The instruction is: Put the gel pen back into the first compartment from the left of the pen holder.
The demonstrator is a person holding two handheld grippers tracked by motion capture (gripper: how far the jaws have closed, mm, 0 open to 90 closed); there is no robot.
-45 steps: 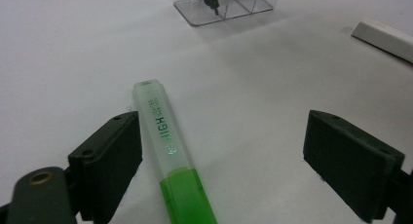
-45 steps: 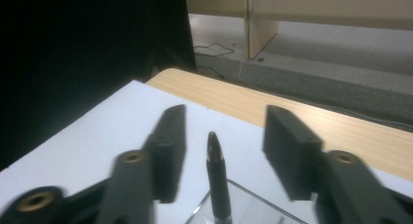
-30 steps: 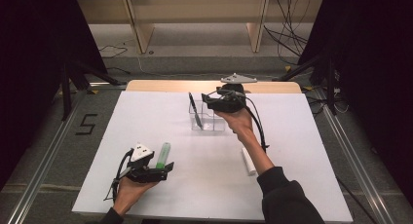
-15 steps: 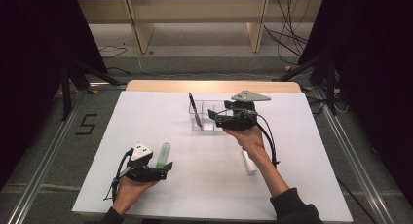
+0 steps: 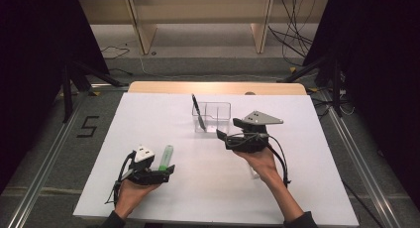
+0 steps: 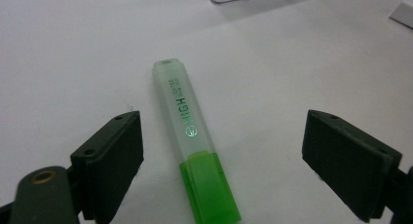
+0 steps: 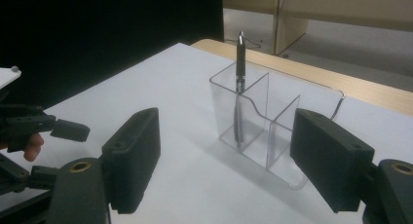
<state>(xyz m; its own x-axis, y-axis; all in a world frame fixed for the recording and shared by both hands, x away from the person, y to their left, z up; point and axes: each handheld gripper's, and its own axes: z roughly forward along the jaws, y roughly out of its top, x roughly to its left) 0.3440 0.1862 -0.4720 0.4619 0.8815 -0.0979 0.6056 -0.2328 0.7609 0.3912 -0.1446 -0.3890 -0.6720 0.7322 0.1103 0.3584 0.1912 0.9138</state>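
A green highlighter [image 5: 166, 155] [image 6: 191, 136] lies flat on the white table [image 5: 148, 119], its clear cap pointing away from me. My left gripper [image 5: 166, 169] [image 6: 224, 121] rests low over it, open, one jaw on each side and neither touching. A clear divided holder [image 5: 218, 116] [image 7: 265, 131] stands at the table's middle back with a dark pen [image 5: 197, 111] [image 7: 239, 83] upright in its left compartment. My right gripper [image 5: 221, 135] [image 7: 226, 118] hovers just in front and to the right of the holder; its jaws have just been opening, with nothing between them.
A white stick-like object [image 5: 253, 171] lies on the table partly under the right hand, and its end [image 6: 403, 12] shows in the left gripper view. The left gripper [image 7: 48, 126] shows far left in the right gripper view. Wooden table edge [image 5: 218, 87] lies behind.
The right gripper has drawn back from above the holder, toward me and to the right, and sunk a little. The pen stays standing in the holder. The left hand has not moved.
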